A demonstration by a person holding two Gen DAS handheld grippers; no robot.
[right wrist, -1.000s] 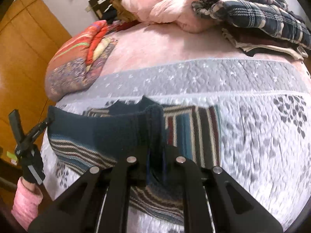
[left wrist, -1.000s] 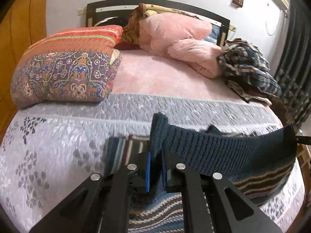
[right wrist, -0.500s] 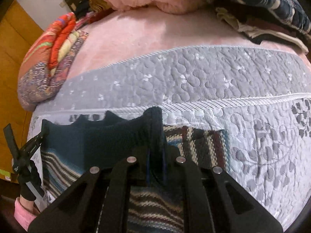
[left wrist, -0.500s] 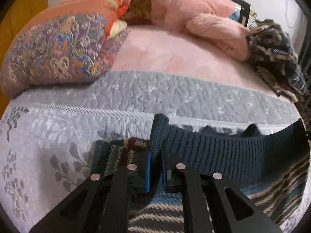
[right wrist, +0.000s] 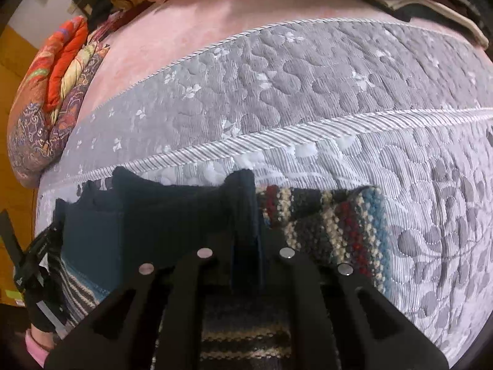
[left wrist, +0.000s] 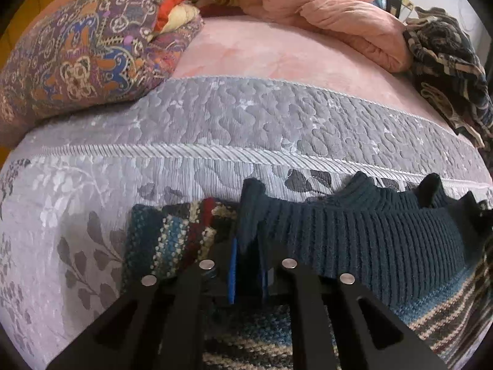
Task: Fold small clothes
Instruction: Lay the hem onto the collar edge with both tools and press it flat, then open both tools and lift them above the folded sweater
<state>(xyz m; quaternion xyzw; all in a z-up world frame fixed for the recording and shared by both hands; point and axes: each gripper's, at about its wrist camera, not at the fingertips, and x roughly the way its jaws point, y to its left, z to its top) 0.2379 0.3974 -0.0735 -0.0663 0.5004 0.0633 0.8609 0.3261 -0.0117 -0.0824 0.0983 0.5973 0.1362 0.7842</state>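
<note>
A small striped knit sweater (left wrist: 172, 240) with a dark teal ribbed hem (left wrist: 369, 240) lies on the grey quilted bedspread (left wrist: 215, 129). My left gripper (left wrist: 248, 265) is shut on the hem's left corner. My right gripper (right wrist: 246, 246) is shut on the hem's other corner (right wrist: 245, 203). The hem is stretched between the two, held just above the striped body (right wrist: 336, 225) lying beneath. The left gripper (right wrist: 34, 265) and a pink sleeve (right wrist: 37, 342) show at the left edge of the right wrist view.
A patterned orange and purple folded quilt (left wrist: 77, 49) lies at the back left. Pink bedding (left wrist: 323, 9) sits at the head of the bed, a pile of plaid clothes (left wrist: 446, 71) at the back right. A pink sheet (left wrist: 277, 55) lies beyond the grey bedspread.
Both grippers have carried the teal hem forward and down toward the bed's head end, over the striped body. The bedspread looms closer in both views.
</note>
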